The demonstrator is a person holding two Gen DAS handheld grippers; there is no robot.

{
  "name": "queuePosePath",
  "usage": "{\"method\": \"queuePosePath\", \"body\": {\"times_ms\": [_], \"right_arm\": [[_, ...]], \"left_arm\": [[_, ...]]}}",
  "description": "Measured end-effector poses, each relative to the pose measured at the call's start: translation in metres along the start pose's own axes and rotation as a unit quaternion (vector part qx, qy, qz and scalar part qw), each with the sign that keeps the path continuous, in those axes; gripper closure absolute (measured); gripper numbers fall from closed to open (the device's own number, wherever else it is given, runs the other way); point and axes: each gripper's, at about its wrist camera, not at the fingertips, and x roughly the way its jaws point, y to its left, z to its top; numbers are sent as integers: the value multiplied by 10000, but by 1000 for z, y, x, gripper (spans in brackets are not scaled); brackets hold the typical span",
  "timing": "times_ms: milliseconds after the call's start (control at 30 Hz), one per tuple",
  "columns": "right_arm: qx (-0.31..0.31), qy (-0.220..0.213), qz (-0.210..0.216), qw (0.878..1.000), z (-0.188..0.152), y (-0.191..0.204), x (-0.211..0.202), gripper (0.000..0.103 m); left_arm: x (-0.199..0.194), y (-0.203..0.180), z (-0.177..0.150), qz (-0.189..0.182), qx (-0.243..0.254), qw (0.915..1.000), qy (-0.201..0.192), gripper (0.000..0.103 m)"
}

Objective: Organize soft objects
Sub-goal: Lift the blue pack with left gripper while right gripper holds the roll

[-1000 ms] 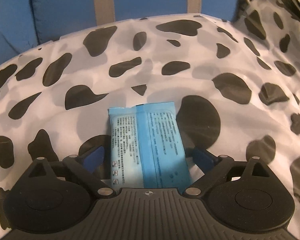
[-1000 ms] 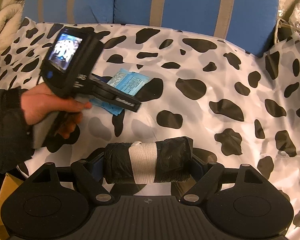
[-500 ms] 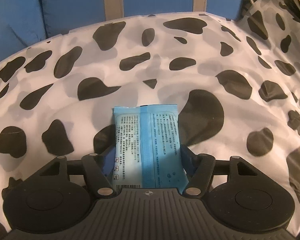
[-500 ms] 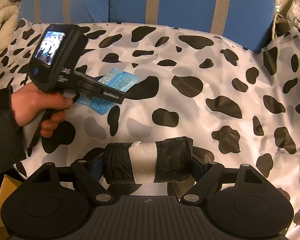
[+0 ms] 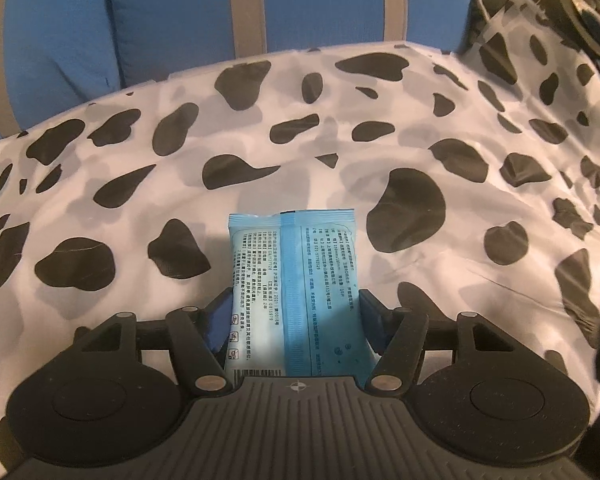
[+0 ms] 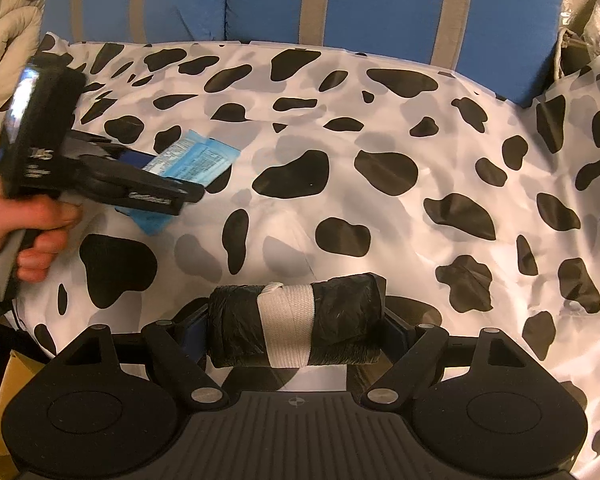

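My left gripper (image 5: 294, 320) is shut on a light blue wipes packet (image 5: 294, 280), printed side up, held just above the cow-spotted sheet (image 5: 260, 152). The packet (image 6: 196, 162) and the left gripper (image 6: 156, 196) also show at the left of the right wrist view, in a person's hand. My right gripper (image 6: 296, 328) is shut on a black plastic roll (image 6: 332, 316) with a white band around it, held crosswise between the fingers above the sheet (image 6: 380, 208).
Blue cushions with grey stripes (image 6: 300, 0) stand behind the sheet. A beige quilted blanket (image 6: 4, 32) lies at the far left. Dark clutter (image 5: 560, 8) sits at the back right. A cardboard box corner (image 6: 4, 400) shows at the lower left.
My left gripper has closed on the blue packet and lifted it back from the sheet. The right gripper still holds the black roll and has barely moved.
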Motion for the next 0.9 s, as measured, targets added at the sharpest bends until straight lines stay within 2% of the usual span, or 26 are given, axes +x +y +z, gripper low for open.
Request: {"method": "queuePosePath", "body": {"times_ms": [367, 900], "right_arm": [[115, 80, 18, 9999, 1, 5, 9, 19], [244, -67, 278, 9993, -16, 22, -9, 19]], "left_arm": [[-32, -8, -6, -113, 175, 9995, -250, 41], [-95, -10, -50, -202, 64, 9990, -398, 41]]}}
